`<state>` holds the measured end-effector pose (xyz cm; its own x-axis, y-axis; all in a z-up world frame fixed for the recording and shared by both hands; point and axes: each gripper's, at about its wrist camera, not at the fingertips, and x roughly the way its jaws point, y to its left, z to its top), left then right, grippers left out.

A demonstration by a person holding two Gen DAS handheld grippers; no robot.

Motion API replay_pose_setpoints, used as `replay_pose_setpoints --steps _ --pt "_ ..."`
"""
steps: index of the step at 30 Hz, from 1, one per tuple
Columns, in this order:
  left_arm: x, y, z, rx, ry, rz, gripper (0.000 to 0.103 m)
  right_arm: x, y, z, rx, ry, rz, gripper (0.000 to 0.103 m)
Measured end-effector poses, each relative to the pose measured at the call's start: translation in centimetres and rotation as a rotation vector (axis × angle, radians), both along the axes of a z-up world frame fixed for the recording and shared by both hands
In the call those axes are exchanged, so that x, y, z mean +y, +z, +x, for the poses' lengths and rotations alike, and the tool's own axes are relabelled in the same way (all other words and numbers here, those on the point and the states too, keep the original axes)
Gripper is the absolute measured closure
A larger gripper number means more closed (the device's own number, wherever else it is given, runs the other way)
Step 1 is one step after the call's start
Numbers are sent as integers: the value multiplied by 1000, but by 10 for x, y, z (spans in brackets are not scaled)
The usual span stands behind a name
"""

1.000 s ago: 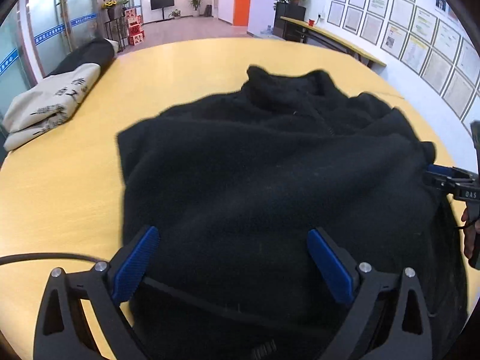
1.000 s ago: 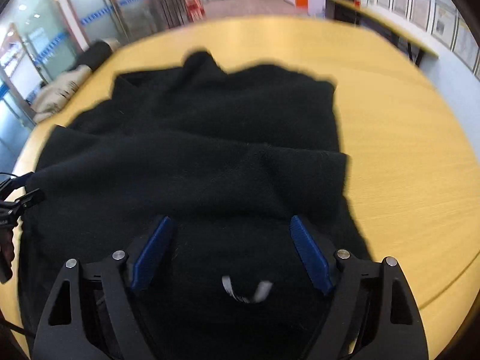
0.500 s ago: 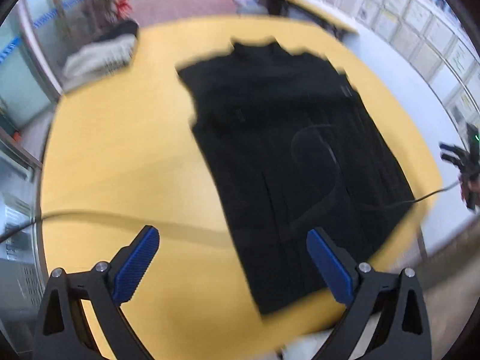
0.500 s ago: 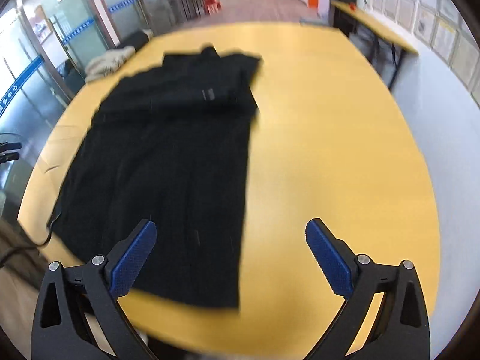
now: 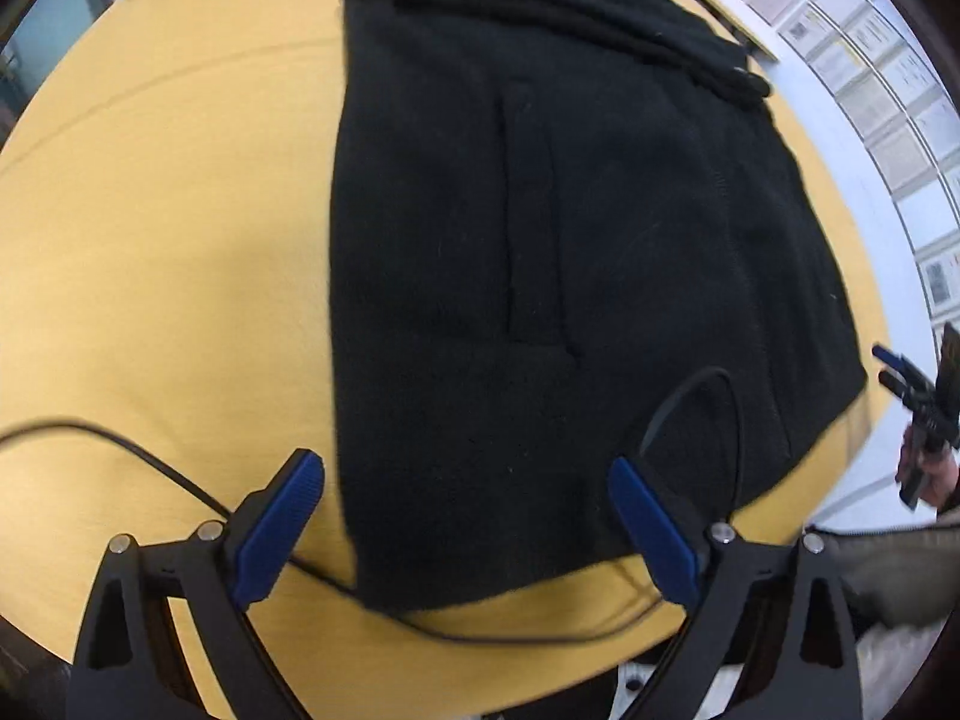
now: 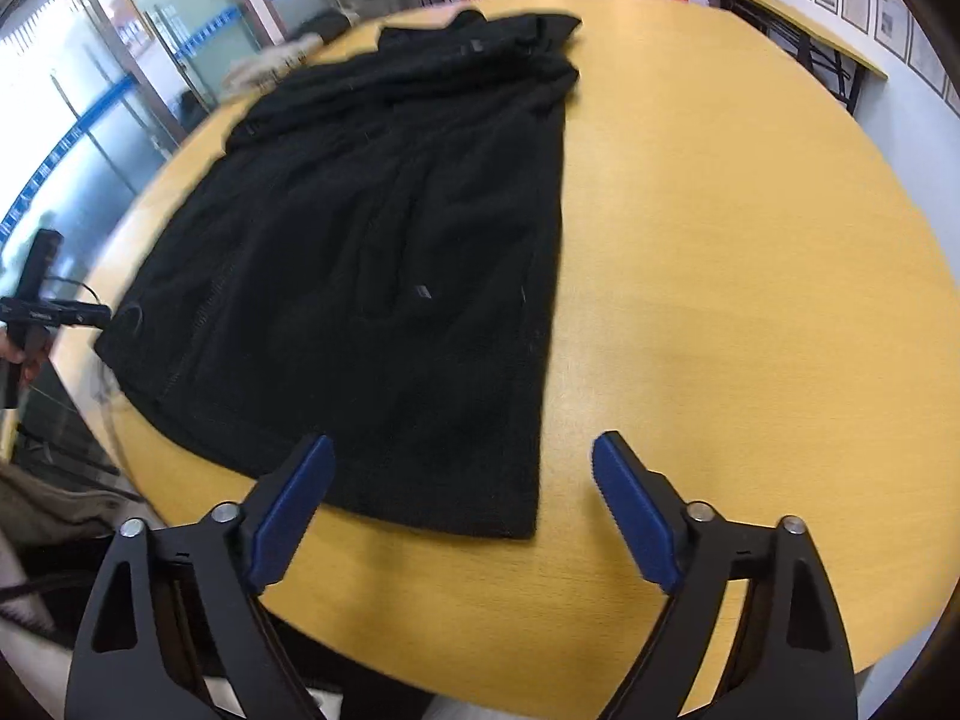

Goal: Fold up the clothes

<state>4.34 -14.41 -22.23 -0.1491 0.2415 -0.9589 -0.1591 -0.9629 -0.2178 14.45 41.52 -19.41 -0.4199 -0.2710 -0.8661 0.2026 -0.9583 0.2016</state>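
A black fleece garment [image 5: 540,240] lies flat and long on the round yellow table [image 5: 150,240], collar at the far end and hem toward me. My left gripper [image 5: 465,516] hovers open above the hem's near left corner, with only cloth and table below it. The right wrist view shows the same garment [image 6: 390,270]. There my right gripper [image 6: 462,492] hangs over the hem's near right corner; its jaws are closing and the pads press on nothing. Each gripper also appears at the edge of the other's view: the right gripper [image 5: 888,366], the left gripper [image 6: 102,315].
A black cable [image 5: 120,444] runs across the table by my left gripper and loops over the garment's hem. Folded beige clothes [image 6: 270,60] lie at the far left of the table. The table's near edge [image 6: 540,660] runs just under both grippers.
A second ago both grippers were low over bunched fleece. They drew back toward the near table edge, and the garment now lies stretched out flat. Both grippers are empty.
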Motion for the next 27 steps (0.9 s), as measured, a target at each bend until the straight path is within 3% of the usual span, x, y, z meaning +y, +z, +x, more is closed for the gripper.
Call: replay_pose_setpoints --steps 3,9,12,15,17,19,22,27 --pt "7 0 4 37 -15 -33 4 -11 -14 1 1 15 80 31" --pt "5 4 10 49 23 -45 3 -27 -22 -5 14 -21 119 32" --pt "-2 8 12 44 56 -12 5 -36 -20 -1 18 -28 130 45" --pt "-6 12 16 60 56 -32 13 -43 -19 1 11 -14 104 69" --pt "-7 15 19 69 47 -72 26 -46 -19 1 3 -9 79 82" --pt "-13 19 21 76 55 -96 42 -43 -20 0 -25 -25 34 84" --pt "-35 23 21 50 116 -22 63 -38 -20 4 -69 -23 -44 84" --pt "-55 26 18 1 137 51 72 -39 -17 14 -117 7 -129 85"
